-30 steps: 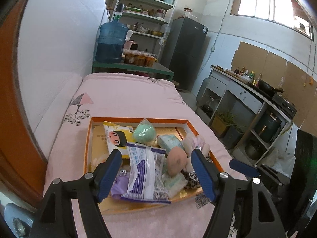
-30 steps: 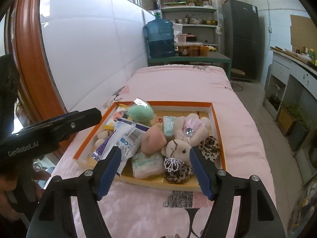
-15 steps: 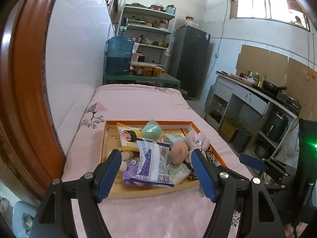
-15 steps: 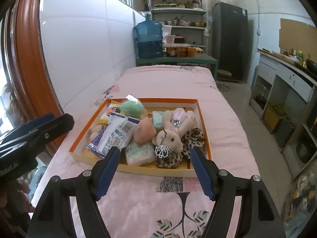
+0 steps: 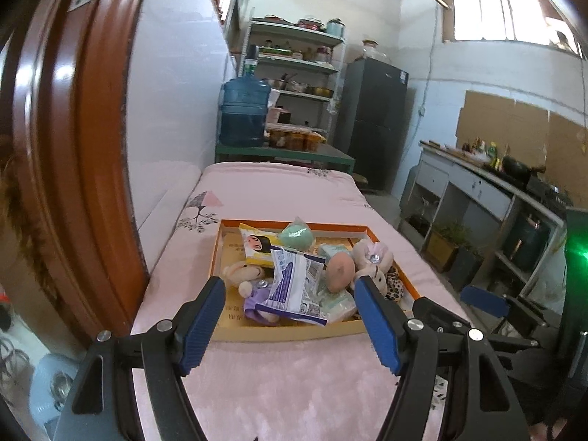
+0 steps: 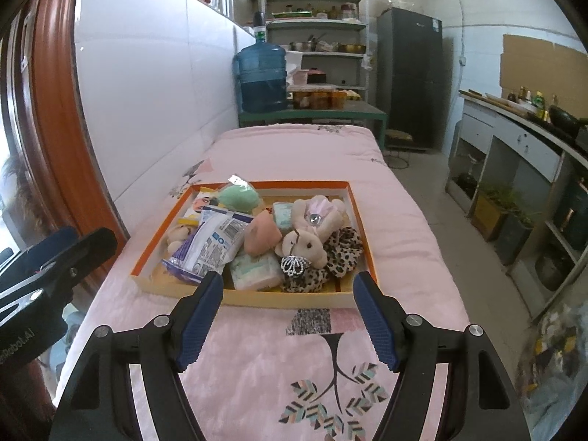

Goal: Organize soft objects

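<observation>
Both claws, left gripper (image 5: 290,325) and right gripper (image 6: 288,316), hang spread and empty at lower frame; approach the centre-frame tray (image 6: 294,299) slowly, pinching one soft toy (image 6: 307,244) lightly.

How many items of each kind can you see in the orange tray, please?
Plush toys: 3
Sealed packets: 4
Sponges: 2
Leopard-print scrunchie: 1
Total: 10 visible in the tray; more may lie hidden underneath.

Purple toy (image 5: 257,303), perhaps, under packets (image 5: 294,283)
</observation>
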Tool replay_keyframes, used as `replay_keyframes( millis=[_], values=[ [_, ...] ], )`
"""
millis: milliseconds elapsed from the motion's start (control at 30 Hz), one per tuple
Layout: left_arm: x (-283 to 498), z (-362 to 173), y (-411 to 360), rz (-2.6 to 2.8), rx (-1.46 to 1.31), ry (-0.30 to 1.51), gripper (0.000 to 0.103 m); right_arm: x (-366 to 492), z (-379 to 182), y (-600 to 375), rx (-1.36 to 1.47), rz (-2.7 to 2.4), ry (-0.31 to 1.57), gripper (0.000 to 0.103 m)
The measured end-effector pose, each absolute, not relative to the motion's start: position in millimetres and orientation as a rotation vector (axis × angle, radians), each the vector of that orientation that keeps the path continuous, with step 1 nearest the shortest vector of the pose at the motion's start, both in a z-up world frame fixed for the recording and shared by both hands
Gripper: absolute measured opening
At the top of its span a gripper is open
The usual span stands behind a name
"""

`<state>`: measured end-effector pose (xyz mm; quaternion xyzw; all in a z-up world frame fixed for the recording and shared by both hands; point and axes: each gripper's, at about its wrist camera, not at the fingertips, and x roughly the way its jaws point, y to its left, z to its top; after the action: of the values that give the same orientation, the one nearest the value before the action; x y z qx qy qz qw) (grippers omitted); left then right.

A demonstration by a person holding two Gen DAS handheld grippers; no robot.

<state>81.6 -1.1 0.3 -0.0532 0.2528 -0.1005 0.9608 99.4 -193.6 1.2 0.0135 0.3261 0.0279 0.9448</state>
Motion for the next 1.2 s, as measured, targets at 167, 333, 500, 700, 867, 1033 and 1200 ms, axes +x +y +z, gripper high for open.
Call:
replay_keyframes(
  millis=[167, 333, 500, 700, 867, 1033, 1200],
  values=[
    [66.2, 6.2, 3.4, -0.123, -0.125, 0.481, 0.072, 85.2, 7.4, -189.6, 0.018, 0.044, 0.649, 0.075],
    [52.4, 8.2, 3.4, -0.095, -0.118, 0.472, 0.072, 69.8, 14.1, -185.6, 0.016, 0.033, 0.63, 0.075],
    [42.9, 7.2, 2.9, -0.096, -0.105, 0.49, 0.072, 55.9, 17.4, -185.8, 0.021, -0.01, 0.62, 0.075],
    [31.7, 3.0, -3.0, -0.106, -0.074, 0.519, 0.072, 44.7, 17.6, -190.9, 0.039, -0.055, 0.618, 0.075],
    [27.8, -3.1, -6.3, -0.085, -0.051, 0.539, 0.072, 35.7, 20.1, -188.0, 0.02, -0.072, 0.598, 0.075],
    [28.6, -7.6, -4.7, -0.07, -0.052, 0.553, 0.072, 31.9, 21.8, -181.7, 0.008, -0.053, 0.589, 0.075],
    [29.0, -9.1, -3.8, -0.051, -0.05, 0.56, 0.072, 28.7, 22.6, -178.4, 0.005, -0.046, 0.581, 0.075]
  ],
)
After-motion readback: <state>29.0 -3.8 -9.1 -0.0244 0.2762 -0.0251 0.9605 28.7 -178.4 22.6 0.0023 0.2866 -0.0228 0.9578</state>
